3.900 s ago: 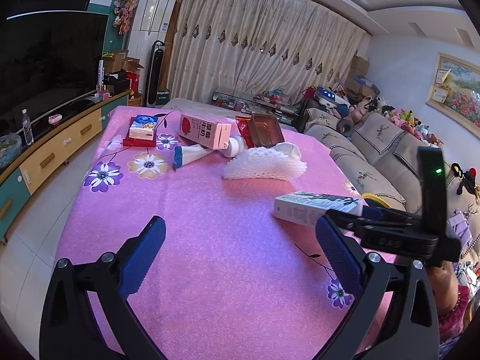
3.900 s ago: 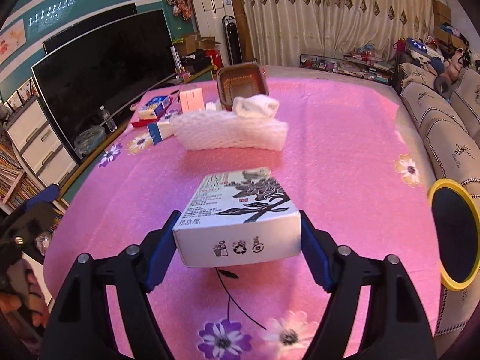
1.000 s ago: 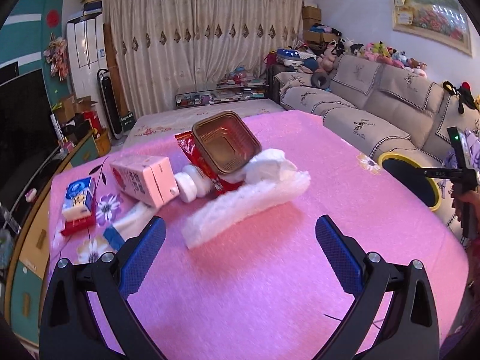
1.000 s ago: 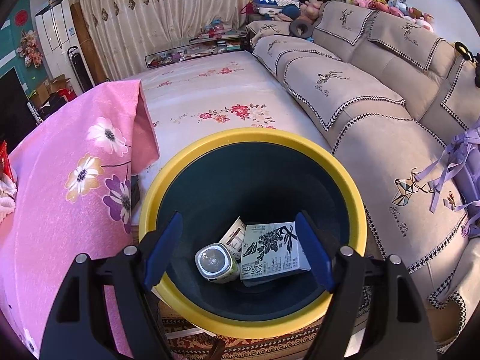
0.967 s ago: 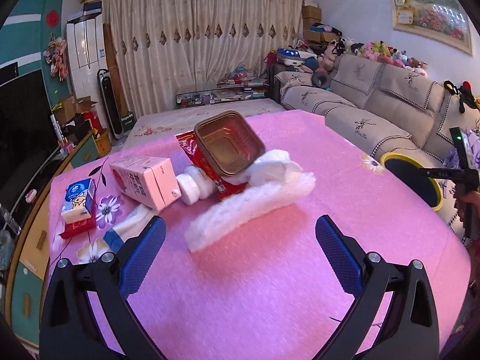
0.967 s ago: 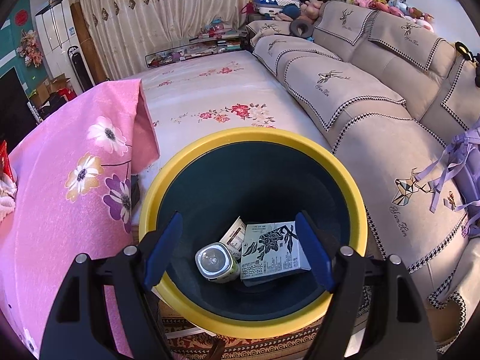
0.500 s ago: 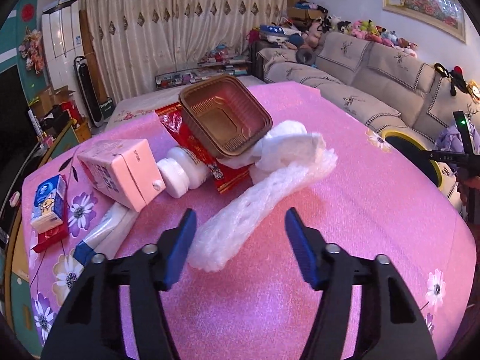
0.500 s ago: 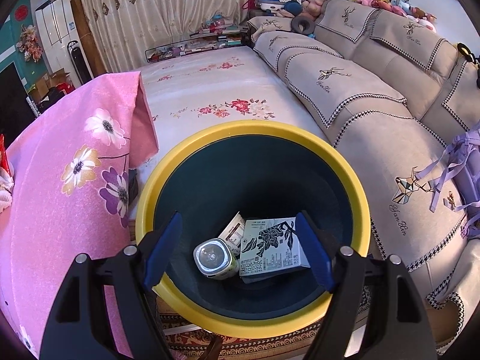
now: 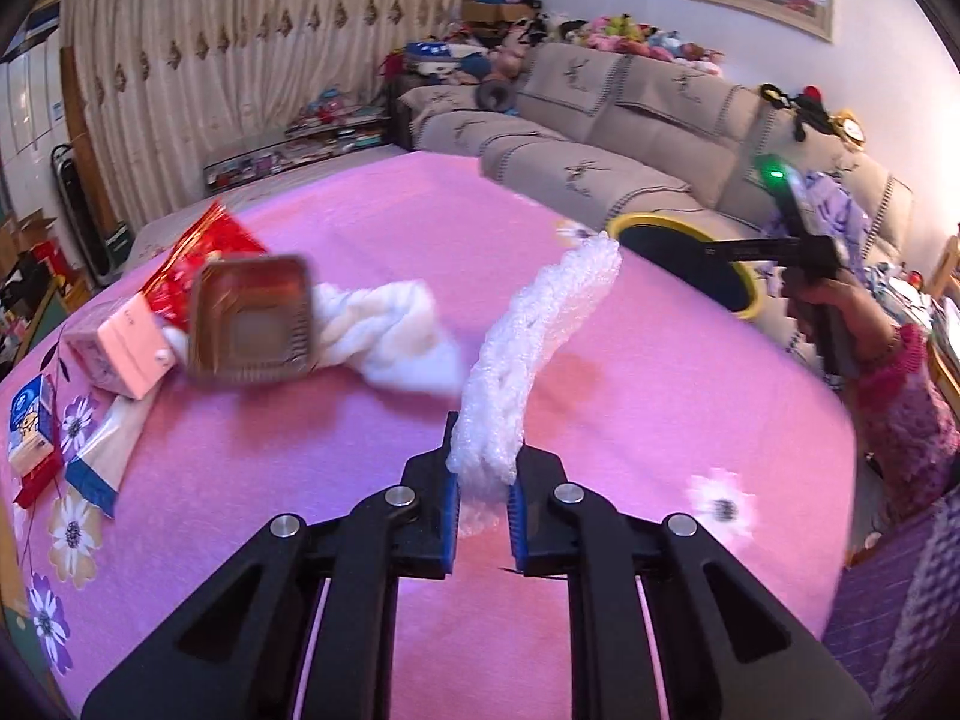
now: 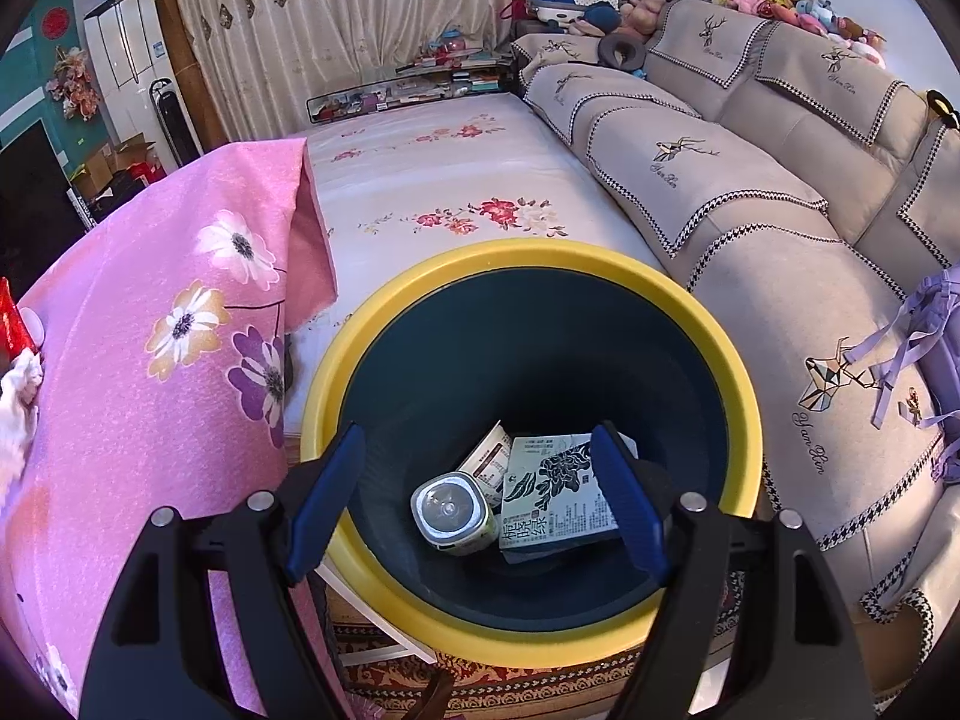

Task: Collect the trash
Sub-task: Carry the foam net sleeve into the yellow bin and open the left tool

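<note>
My left gripper [image 9: 483,501] is shut on one end of a long white foam net sleeve [image 9: 528,348] and holds it lifted over the pink tablecloth [image 9: 360,468]. Its far end points toward the yellow-rimmed bin [image 9: 690,261]. My right gripper [image 10: 477,495] is open and empty, hovering over the bin [image 10: 738,384]. Inside the bin lie a black-and-white printed carton [image 10: 555,492], a small cup [image 10: 450,507] and another small box [image 10: 489,462].
On the table at the left lie a brown plastic tray [image 9: 252,321], a white crumpled cloth [image 9: 390,336], a red wrapper [image 9: 204,249], a pink carton [image 9: 120,354] and a blue-and-white box [image 9: 27,426]. A beige sofa [image 10: 750,138] stands beyond the bin. The right hand-held gripper shows in the left wrist view [image 9: 798,246].
My left gripper has closed on the foam net sleeve and lifted it, swinging toward the bin. The right gripper has stayed open over the bin.
</note>
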Action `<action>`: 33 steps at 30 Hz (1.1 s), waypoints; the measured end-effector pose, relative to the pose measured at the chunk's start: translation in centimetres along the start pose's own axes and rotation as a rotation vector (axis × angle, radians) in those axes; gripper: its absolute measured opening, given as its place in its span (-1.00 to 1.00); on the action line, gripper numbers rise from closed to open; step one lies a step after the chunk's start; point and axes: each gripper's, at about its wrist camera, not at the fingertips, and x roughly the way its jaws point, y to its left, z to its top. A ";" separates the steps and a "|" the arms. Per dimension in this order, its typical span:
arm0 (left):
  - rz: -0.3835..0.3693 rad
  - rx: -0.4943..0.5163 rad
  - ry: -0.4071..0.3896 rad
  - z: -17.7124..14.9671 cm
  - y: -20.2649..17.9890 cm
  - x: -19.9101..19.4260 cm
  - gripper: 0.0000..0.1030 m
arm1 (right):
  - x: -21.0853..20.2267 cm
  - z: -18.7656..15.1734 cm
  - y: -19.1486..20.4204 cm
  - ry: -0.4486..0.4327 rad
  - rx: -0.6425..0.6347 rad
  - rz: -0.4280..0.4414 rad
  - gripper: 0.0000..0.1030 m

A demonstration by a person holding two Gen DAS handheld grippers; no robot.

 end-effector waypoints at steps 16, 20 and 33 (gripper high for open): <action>-0.027 0.011 -0.028 9.6 -9.9 4.6 -0.74 | -4.2 -0.3 -4.6 -0.084 0.071 0.009 0.43; -0.042 0.049 -0.003 12.4 -13.1 8.8 -0.74 | -4.9 -0.6 -7.4 -0.094 0.105 -0.011 0.43; -0.120 0.106 0.132 18.5 -22.2 21.7 -0.70 | -4.7 -2.4 -14.6 -0.085 0.205 -0.025 0.43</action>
